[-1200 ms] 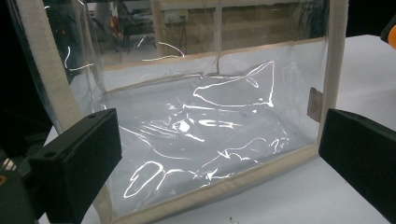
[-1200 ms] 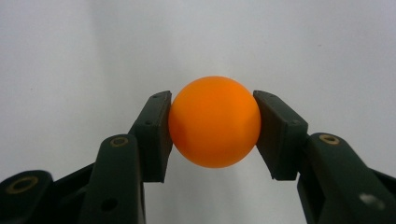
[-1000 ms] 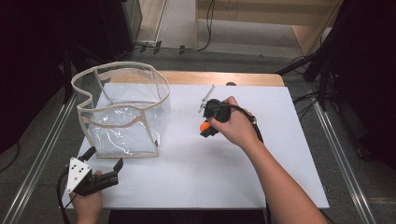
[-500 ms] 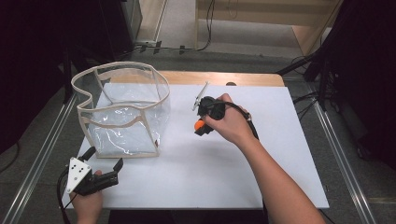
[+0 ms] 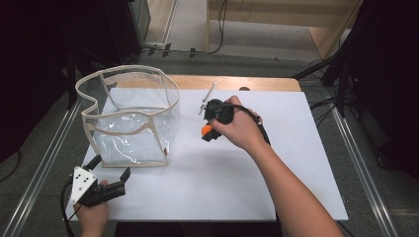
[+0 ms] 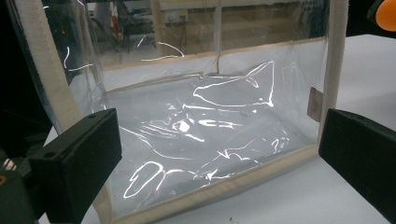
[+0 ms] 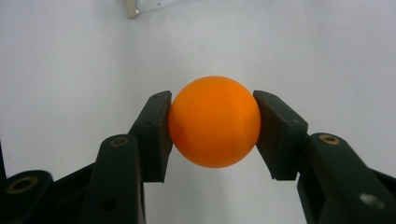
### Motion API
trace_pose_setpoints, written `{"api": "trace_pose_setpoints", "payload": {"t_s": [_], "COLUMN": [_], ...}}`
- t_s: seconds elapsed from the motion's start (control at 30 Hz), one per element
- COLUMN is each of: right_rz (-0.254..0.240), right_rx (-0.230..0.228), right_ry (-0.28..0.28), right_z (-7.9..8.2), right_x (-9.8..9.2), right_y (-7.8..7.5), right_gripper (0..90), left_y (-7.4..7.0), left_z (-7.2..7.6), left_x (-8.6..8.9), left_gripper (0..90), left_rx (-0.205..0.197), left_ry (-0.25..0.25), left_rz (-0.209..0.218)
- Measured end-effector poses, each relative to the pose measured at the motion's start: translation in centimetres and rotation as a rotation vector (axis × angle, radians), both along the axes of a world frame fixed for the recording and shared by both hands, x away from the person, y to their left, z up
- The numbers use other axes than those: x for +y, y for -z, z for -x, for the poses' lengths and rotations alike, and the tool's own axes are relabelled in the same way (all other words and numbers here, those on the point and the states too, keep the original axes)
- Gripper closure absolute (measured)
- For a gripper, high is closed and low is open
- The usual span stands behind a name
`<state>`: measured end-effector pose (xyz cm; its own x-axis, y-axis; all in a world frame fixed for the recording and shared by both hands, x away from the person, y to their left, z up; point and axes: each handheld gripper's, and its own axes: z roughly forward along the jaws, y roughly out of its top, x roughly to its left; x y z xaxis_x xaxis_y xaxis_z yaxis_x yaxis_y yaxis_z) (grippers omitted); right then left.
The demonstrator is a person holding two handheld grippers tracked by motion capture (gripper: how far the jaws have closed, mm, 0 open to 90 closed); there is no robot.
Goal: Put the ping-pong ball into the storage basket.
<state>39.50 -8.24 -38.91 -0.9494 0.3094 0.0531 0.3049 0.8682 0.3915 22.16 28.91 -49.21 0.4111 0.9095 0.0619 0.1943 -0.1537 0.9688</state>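
An orange ball [image 7: 214, 127] is pinched between the two black jaws of my right gripper [image 7: 212, 128], which is shut on it. From above, the same ball [image 5: 206, 130] hangs over the white sheet just right of a clear plastic bag with beige trim [image 5: 129, 116], and the right gripper [image 5: 207, 132] points down and left toward it. My left gripper [image 5: 109, 168] rests near the table's front left, open, with nothing between its jaws. It faces the bag's see-through front wall [image 6: 201, 126].
A white sheet [image 5: 237, 182] covers the wooden table [image 5: 267, 83]. A thin metal rod [image 5: 207, 96] lies behind the right hand. Metal rails [image 5: 39, 173] run along both table sides. The bag's beige bottom seam [image 6: 219, 186] lies close before the left jaws.
The right hand has carried the orange ball a little to the left, toward the bag, and slightly higher. The left gripper has stayed where it was.
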Motion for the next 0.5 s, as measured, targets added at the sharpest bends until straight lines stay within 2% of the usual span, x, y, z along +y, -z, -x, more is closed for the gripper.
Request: {"api": "trace_pose_setpoints", "payload": {"t_s": [0.5], "right_rz": [-0.001], "right_rx": [-0.011], "right_ry": [-0.019], "right_z": [-0.3], "right_x": [1.1], "right_y": [-1.8], "right_gripper": [48.0], "left_y": [0.0], "left_z": [0.0], "left_x": [-0.1], "left_gripper": [0.0], "left_rx": [-0.001], "left_ry": [0.001], "left_rz": [-0.005]}}
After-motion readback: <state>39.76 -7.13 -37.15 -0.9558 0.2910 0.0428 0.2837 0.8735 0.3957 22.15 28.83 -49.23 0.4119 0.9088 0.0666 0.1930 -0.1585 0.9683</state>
